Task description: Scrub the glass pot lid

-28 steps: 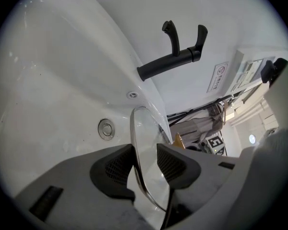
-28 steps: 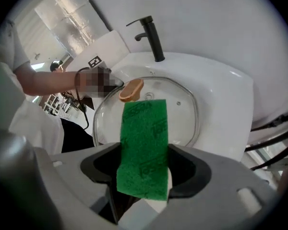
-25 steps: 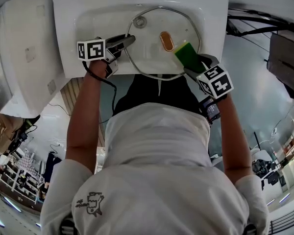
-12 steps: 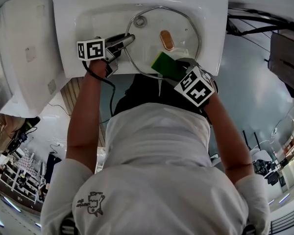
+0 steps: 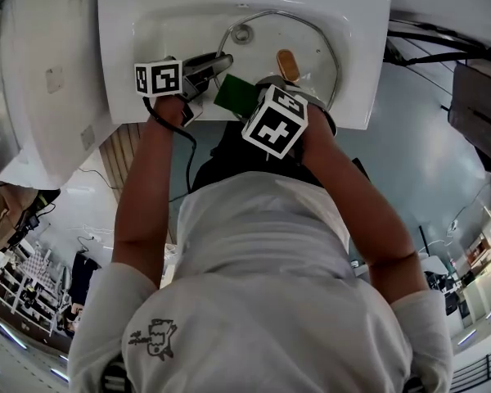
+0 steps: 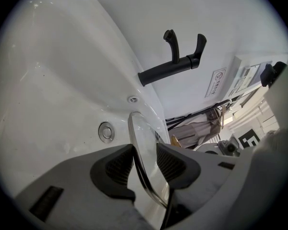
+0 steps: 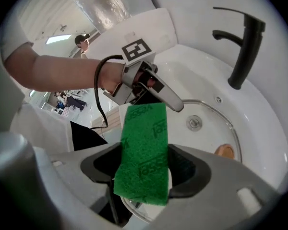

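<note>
Lid (image 5: 262, 39): clear glass, steel rim, tan knob (image 5: 288, 64), in white sink (image 5: 147, 23). Left gripper (image 6: 145, 164) pinches lid rim; right gripper (image 7: 145, 163) clamps green pad (image 7: 144, 138).

One lid (image 5: 287, 62), one sponge (image 5: 234, 95) — one sink (image 5: 121, 23)

Black faucet (image 7: 242, 51) overhanging basin (image 5: 364, 72) rear, glass lid (image 7: 209, 138) spanning basin floor
</note>
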